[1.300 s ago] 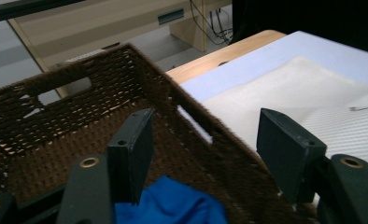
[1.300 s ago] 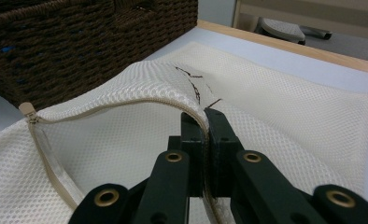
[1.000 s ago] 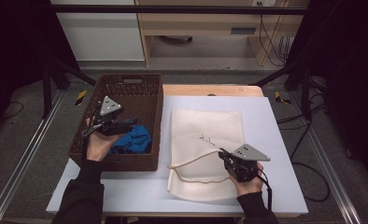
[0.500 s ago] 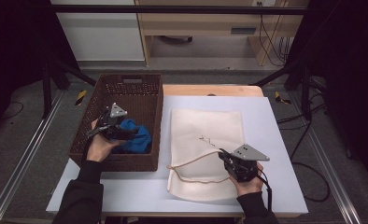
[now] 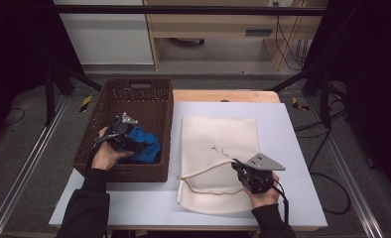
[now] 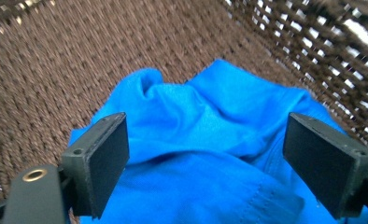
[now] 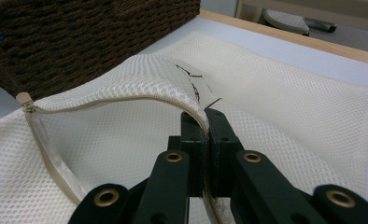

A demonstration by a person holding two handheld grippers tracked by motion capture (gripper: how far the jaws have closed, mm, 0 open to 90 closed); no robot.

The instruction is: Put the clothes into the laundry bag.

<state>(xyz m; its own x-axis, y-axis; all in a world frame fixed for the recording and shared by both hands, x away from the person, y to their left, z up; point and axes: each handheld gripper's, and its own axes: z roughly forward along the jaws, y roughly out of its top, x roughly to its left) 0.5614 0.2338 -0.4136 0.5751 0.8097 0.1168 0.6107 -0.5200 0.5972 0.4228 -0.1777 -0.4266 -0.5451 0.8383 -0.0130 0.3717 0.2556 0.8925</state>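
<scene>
A crumpled blue cloth (image 5: 146, 148) lies in the brown wicker basket (image 5: 159, 94) at the table's left. My left gripper (image 5: 134, 143) is low inside the basket, right at the cloth. In the left gripper view its jaws stand open on either side of the blue cloth (image 6: 201, 116), with the pads (image 6: 108, 156) not pressing it. A white mesh bag (image 5: 218, 139) lies flat beside the basket. My right gripper (image 5: 236, 165) is shut on the bag's upper zipper edge (image 7: 191, 100) and lifts it, so the mouth gapes toward the basket.
The basket wall (image 7: 79, 37) stands close to the bag's open mouth. The white tabletop (image 5: 293, 148) is bare to the right of the bag. A wooden strip (image 5: 223, 95) runs along the table's far edge.
My left gripper has dropped lower into the basket and closed in on the blue cloth. The right gripper has kept still, holding the bag's edge.
</scene>
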